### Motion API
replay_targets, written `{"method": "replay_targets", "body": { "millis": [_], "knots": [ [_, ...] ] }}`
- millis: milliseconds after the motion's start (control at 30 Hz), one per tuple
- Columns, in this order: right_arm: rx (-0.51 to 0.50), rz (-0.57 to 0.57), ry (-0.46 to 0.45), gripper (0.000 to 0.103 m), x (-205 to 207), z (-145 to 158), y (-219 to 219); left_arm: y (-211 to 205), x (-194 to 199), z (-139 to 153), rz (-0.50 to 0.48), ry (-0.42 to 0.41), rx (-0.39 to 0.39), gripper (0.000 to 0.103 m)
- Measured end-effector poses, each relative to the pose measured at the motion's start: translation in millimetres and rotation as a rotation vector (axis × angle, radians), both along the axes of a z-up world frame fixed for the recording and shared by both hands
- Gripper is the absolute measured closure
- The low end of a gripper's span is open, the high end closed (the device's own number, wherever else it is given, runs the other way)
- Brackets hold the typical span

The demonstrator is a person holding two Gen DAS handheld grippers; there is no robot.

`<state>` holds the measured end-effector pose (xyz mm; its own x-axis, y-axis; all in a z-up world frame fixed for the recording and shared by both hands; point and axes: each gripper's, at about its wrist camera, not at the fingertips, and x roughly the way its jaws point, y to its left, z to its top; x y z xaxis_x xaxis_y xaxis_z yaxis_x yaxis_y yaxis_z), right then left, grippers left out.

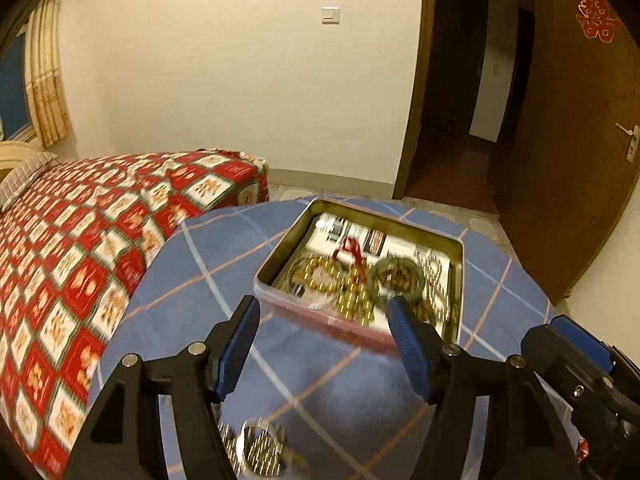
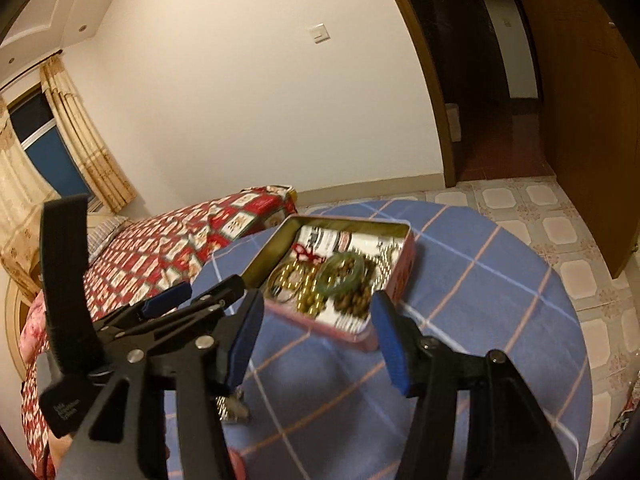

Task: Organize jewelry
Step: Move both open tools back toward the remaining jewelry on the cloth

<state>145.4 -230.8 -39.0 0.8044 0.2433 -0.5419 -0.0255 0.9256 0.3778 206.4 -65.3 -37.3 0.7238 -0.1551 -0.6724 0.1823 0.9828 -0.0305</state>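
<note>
At nine o'clock in the left wrist view lies a bed under a red-and-white patterned bedspread, with a cream curtain above it at ten o'clock. The left gripper stands wide apart with nothing between its blue pads, poised above a round table dressed in a blue plaid tablecloth. Down at six o'clock, close under the gripper, a metal-link bracelet or watch rests on the cloth (too blurred to say which). Just beyond the fingertips, toward the centre of the view, sits an open rectangular tin holding a heap of jewelry: gold bead bracelets, a red cord and a green bangle resting on brown beads, all lying on printed paper. A light switch is on the wall at twelve o'clock, and a brown door with red paper-cut decoration stands open at two o'clock. In the right wrist view the left tool shows at nine o'clock, and the right gripper is likewise spread wide and empty, its tips just short of the tin's near pink wall. The green bangle lies toward the tin's right side, the gold beads to its left. Tiled floor shows at three o'clock.
</note>
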Motion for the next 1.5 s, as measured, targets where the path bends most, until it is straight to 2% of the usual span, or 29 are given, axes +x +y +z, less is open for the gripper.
{"method": "replay_targets", "body": {
  "millis": [200,400,700,867,1000,1233,1500],
  "knots": [
    [-0.029,0.021,0.041,0.043,-24,-17,15,25,-42,-13,0.036,0.003,0.010,0.036],
    [-0.108,0.023,0.091,0.043,-34,-30,33,50,-79,-28,0.079,-0.011,0.025,0.036],
    [-0.155,0.067,0.075,0.040,-56,-33,55,73,-115,-40,0.062,-0.045,-0.002,0.036],
    [-0.173,0.088,0.065,0.039,-62,-35,63,92,-123,-45,0.091,-0.048,-0.005,0.035],
    [-0.170,0.102,0.080,0.039,-64,-44,66,111,-128,-53,0.124,-0.048,0.025,0.035],
    [-0.167,0.165,0.130,0.039,-62,-62,80,135,-126,-73,0.176,0.002,0.039,0.032],
    [-0.139,0.238,0.155,0.041,-36,-69,101,142,-120,-81,0.184,0.027,0.017,0.032]
  ]
}}
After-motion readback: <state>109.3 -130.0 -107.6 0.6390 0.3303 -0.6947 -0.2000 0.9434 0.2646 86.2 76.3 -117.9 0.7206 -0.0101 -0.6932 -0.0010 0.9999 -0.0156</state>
